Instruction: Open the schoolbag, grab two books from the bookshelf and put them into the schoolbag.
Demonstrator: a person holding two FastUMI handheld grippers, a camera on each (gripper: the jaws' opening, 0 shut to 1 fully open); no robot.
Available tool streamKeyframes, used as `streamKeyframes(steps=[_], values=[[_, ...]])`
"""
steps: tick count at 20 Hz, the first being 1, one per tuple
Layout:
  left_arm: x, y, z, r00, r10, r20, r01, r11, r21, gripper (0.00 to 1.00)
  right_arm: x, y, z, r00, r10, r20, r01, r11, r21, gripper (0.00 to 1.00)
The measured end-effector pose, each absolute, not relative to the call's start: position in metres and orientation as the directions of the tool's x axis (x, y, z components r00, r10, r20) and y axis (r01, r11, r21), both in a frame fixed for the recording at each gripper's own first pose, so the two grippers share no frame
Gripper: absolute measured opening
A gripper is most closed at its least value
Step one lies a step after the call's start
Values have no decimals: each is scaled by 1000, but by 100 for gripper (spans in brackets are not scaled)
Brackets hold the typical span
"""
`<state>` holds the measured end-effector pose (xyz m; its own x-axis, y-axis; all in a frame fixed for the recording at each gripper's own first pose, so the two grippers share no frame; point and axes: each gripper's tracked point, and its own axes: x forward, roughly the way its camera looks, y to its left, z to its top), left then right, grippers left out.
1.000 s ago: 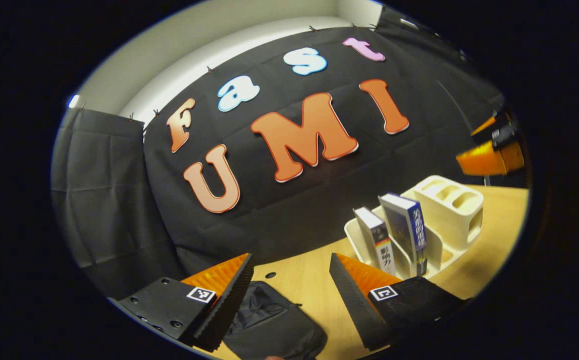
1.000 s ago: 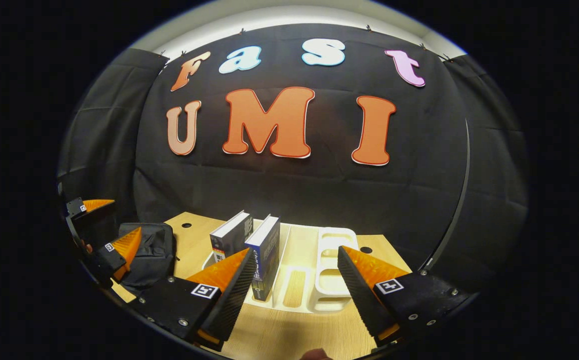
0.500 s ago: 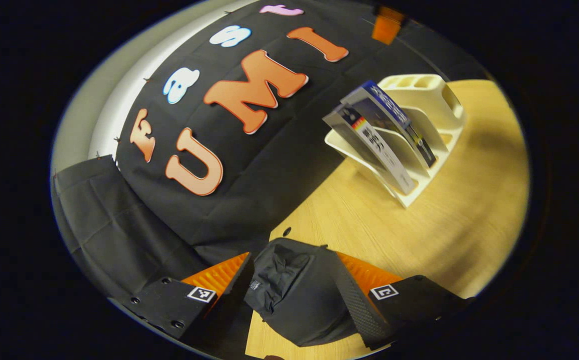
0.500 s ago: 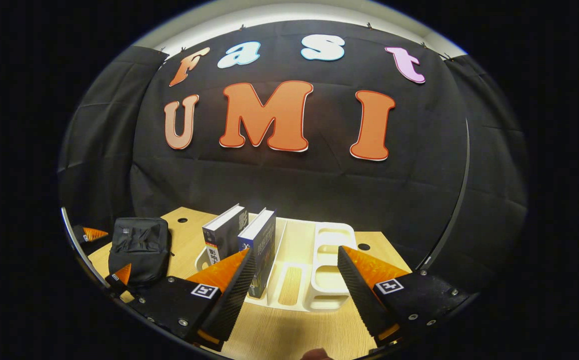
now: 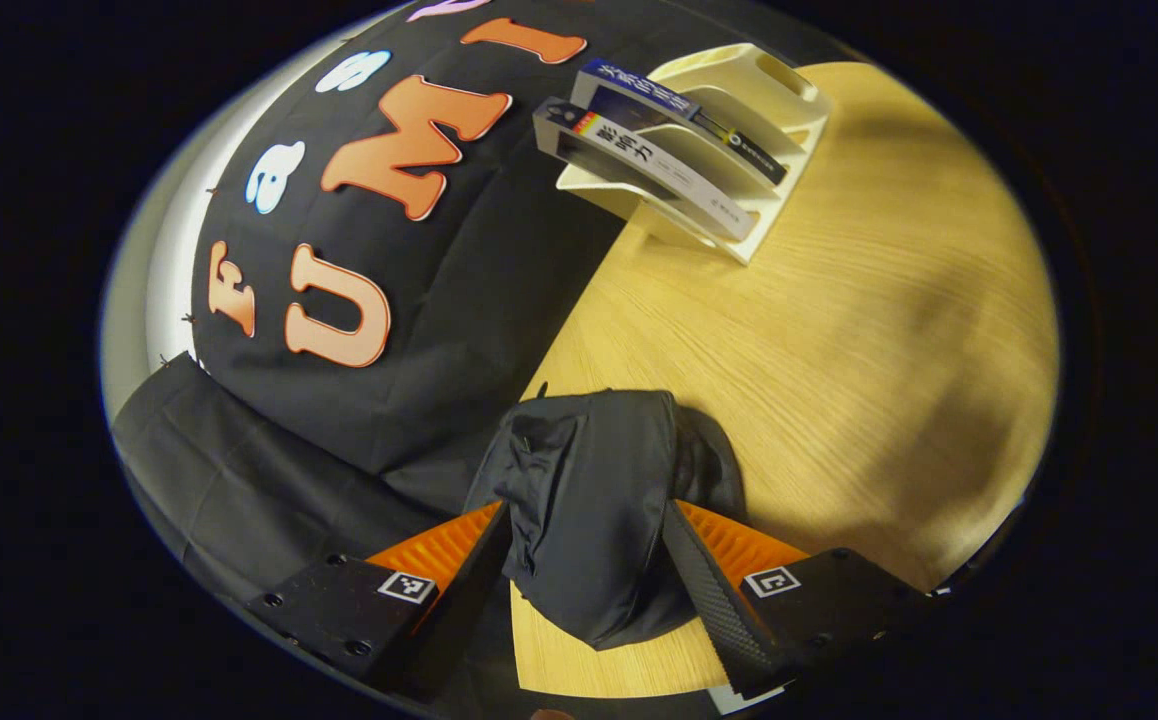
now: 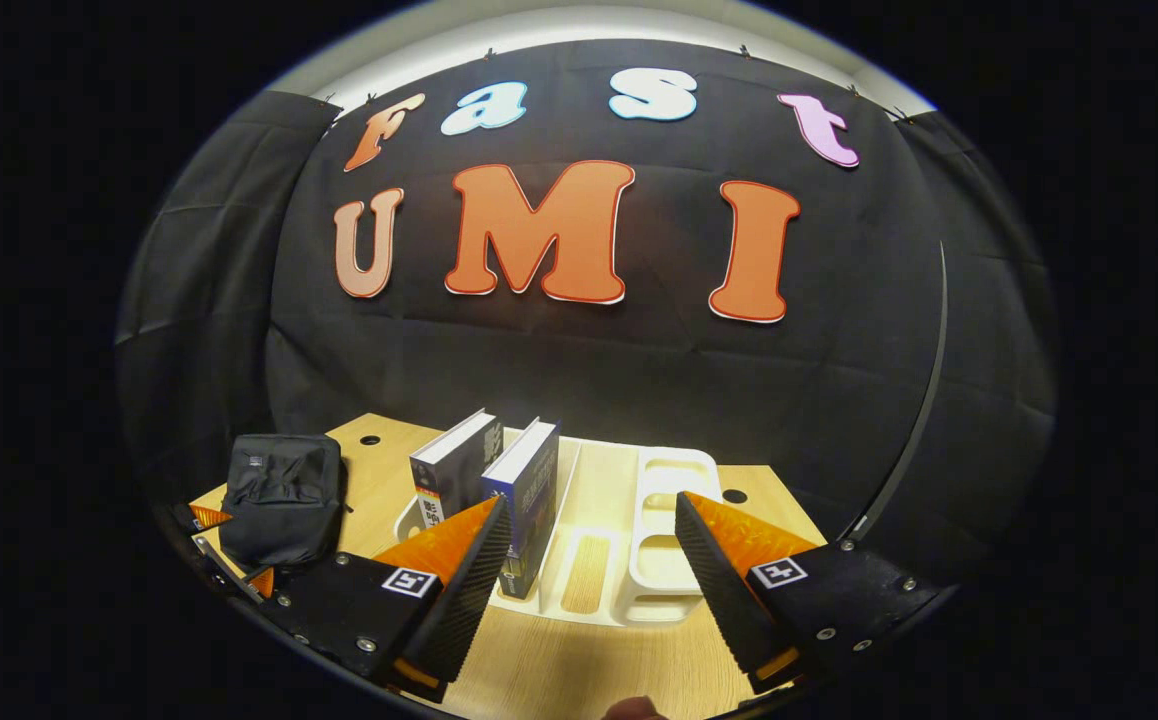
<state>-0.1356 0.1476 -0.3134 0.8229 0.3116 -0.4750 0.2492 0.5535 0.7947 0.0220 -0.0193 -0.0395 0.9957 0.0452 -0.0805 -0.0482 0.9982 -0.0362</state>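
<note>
Left gripper point(image 5: 587, 530) fingers spread wide around the black schoolbag point(image 5: 589, 510) at the table's point(image 5: 839, 330) near left, contact unclear; right gripper point(image 6: 587, 545) spread wide, empty, before two books point(image 6: 499, 480) upright in the bookshelf point(image 6: 639, 540).

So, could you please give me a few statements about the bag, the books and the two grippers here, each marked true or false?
1. Both books stand in the white bookshelf. True.
2. The schoolbag lies between the left gripper's fingers. True.
3. The right gripper holds a book. False: it is open, holding nothing.
4. One book is already inside the schoolbag. False: both are on the shelf.
5. The schoolbag sits on the wooden table. True.
</note>
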Motion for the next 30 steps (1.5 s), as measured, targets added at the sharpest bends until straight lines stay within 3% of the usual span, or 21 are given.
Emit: streamKeyframes(steps=[6,10,11,12,14,16,17,19,21,27,30], values=[[-128,180,-330,770,416,-484,226,532,816,95,22,-18,-39,995,54,-83,-58,997,-43,98],[-102,191,-329,767,406,-497,254,520,816,95,23,-13,-35,994,66,-82,-71,996,-58,98],[-99,192,-332,763,389,-516,272,530,803,90,24,-11,-34,994,67,-82,-72,995,-63,98],[-96,193,-334,753,378,-538,289,545,787,94,25,-9,-33,994,69,-87,-75,995,-69,98],[-92,192,-334,738,344,-580,326,571,753,67,28,1,-31,992,79,-98,-86,993,-75,98],[-90,189,-330,721,297,-626,369,600,709,48,30,11,-31,989,93,-115,-103,992,-77,98],[-88,188,-330,711,269,-650,391,617,683,22,31,18,-30,987,101,-129,-111,991,-80,98],[-87,186,-320,686,213,-695,438,643,629,10,37,31,-28,982,109,-152,-123,989,-86,98],[-88,185,-319,617,155,-771,503,676,538,10,44,43,-24,980,109,-167,-127,987,-100,98],[-59,201,-272,570,17,-821,539,747,389,7,71,80,-16,965,104,-243,-138,982,-128,98],[-54,208,-260,497,-53,-866,607,735,303,6,87,97,-17,948,109,-299,-151,982,-118,98]])
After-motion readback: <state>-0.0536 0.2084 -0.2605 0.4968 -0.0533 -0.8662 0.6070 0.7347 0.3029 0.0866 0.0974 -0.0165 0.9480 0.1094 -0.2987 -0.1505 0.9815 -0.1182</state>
